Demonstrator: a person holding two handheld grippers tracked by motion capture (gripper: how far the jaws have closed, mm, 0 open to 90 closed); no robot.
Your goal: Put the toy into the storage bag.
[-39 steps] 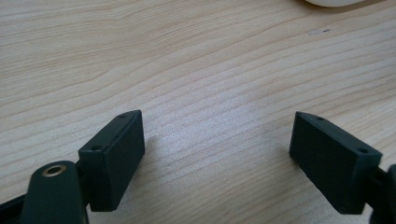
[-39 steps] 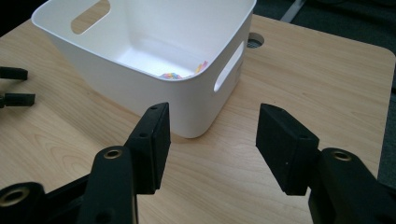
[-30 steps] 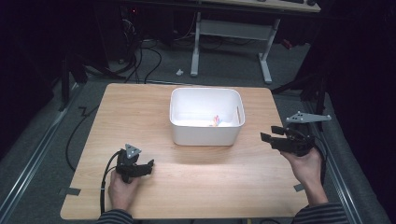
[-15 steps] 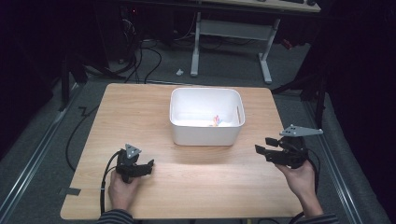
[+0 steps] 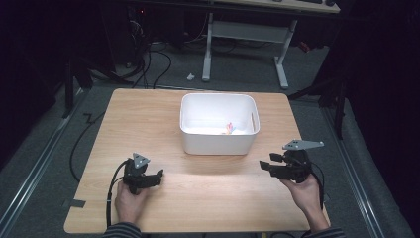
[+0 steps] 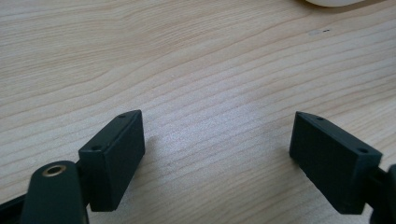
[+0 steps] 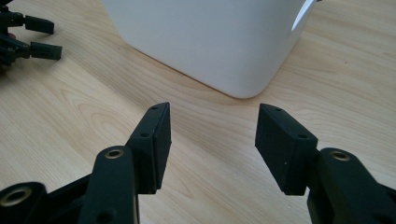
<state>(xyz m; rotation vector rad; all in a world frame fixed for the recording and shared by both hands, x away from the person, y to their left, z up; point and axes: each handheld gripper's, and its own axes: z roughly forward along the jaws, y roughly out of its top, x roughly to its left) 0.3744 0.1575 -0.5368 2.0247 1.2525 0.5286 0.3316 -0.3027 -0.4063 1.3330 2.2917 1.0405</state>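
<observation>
A white rectangular bin (image 5: 218,124) stands on the wooden table (image 5: 148,119), toward the far middle. Something small and colourful (image 5: 228,128) lies inside it at the right; I cannot tell what it is. My left gripper (image 5: 157,176) rests low on the table near the front left, open, with bare wood between its jaws (image 6: 217,140). My right gripper (image 5: 265,166) hovers at the front right, open and empty, pointing left past the bin's near corner (image 7: 243,70). The left gripper (image 7: 32,37) also appears far off in the right gripper view.
A black cable (image 5: 111,191) trails from the left gripper over the front edge. Beyond the table lie a dark floor, tangled cables (image 5: 148,59) and a white desk frame (image 5: 245,32). Bare wood (image 5: 213,193) spans between the two grippers.
My right gripper has come down and moved left and nearer, from beside the bin's right side to the front right. The left gripper has stayed put.
</observation>
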